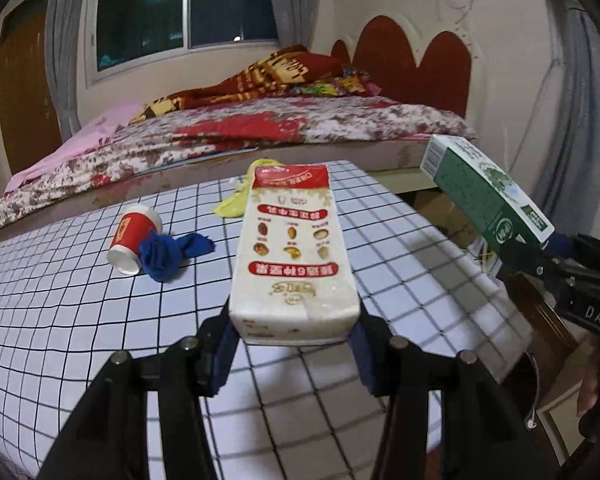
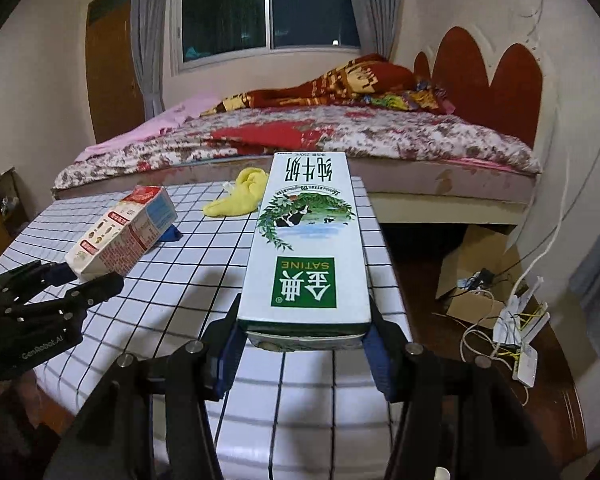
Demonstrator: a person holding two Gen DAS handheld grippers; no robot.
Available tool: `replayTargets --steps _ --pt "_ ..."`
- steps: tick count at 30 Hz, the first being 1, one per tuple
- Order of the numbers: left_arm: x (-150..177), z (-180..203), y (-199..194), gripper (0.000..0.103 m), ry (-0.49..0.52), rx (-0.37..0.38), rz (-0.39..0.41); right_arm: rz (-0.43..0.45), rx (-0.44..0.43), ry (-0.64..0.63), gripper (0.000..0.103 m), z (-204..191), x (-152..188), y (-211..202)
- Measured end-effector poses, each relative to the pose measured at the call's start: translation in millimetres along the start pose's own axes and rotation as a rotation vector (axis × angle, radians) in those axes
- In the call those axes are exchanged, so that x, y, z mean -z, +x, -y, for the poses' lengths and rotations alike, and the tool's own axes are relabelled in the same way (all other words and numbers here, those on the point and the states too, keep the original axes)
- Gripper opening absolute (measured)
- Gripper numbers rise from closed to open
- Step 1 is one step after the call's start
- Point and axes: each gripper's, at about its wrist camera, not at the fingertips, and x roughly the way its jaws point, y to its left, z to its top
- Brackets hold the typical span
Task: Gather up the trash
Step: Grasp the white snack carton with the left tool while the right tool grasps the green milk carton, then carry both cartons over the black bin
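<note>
Both grippers carry a carton above the desk [image 1: 80, 320], which wears a white cloth with a black grid. On my left gripper [image 1: 294, 344] the blue pads [image 1: 226, 354] press the short end of a white and red carton [image 1: 294, 256], so it is clamped and lifted clear of the cloth. Its face shows red banners with Chinese writing, upside down from my view, and small pictures of nuts and grains; I cannot read the brand. From the right wrist view I see this same carton [image 2: 122, 232] tilted, with a light blue side panel.

On my right gripper [image 2: 306, 354] the pads grip the end of a white and green carton [image 2: 306, 240]. Its green label reads "SATINE" with two large Chinese characters, above a drawing of cows beneath hanging leaves. The far end carries more Chinese text. The other gripper's body bears "GenRobot.AI".

Lying on the desk are a red paper cup [image 1: 134, 238] on its side, a crumpled blue cloth [image 1: 168, 256] touching it, and a yellow cloth [image 2: 238, 196] near the far edge. A bed [image 2: 340, 136] with a floral cover stands beyond.
</note>
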Motion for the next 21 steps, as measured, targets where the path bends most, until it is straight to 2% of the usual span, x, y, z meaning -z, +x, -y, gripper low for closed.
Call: replayTargets --steps 8,16,21 --pt "10 50 -28 0.051 0.072 0.062 0.041 0.097 0.080 0.045 0.056 43 28 -64" --pt "22 109 -30 0.051 0.149 0.154 0.027 0.110 0.180 0.062 0.056 93 63 -105" --pt "35 144 -29 0.051 0.207 0.201 0.009 0.096 0.215 0.115 0.056 126 91 -116"
